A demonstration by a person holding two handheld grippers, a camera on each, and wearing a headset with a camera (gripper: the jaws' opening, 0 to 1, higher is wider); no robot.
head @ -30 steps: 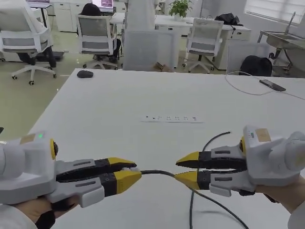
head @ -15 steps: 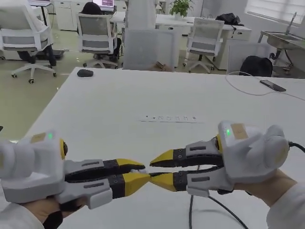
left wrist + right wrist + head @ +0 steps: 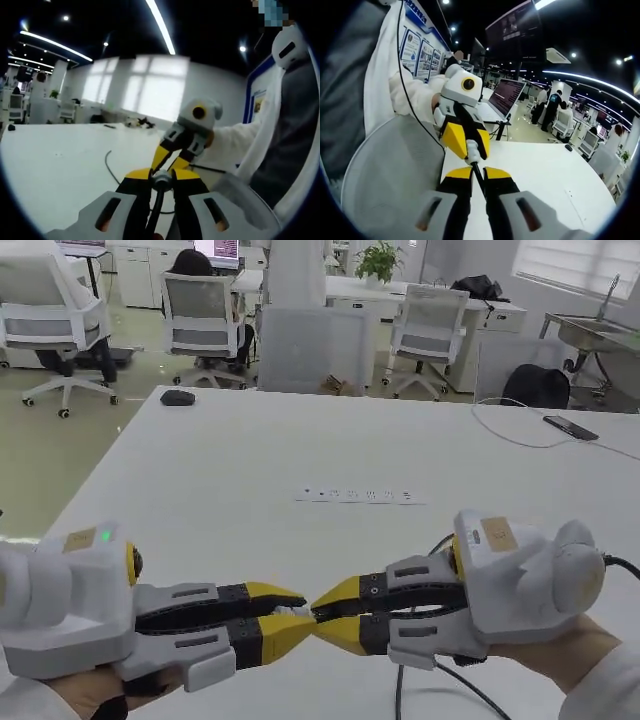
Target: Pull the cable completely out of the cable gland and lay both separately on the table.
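Gland [image 3: 473, 159] in left claw [image 3: 162, 175]; cable [image 3: 480, 183] in right claw [image 3: 479, 173].

Bright, even light; fisheye-warped edges

Table [image 3: 200, 470] bears cable [image 3: 398, 690], phone [image 3: 571, 427], perhaps mouse [image 3: 177, 397].

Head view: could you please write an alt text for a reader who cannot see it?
Two hand-held grippers meet tip to tip over a white table: the left gripper is shut on a small cable gland, the right gripper on its black cable, which trails below. Office chairs stand behind.
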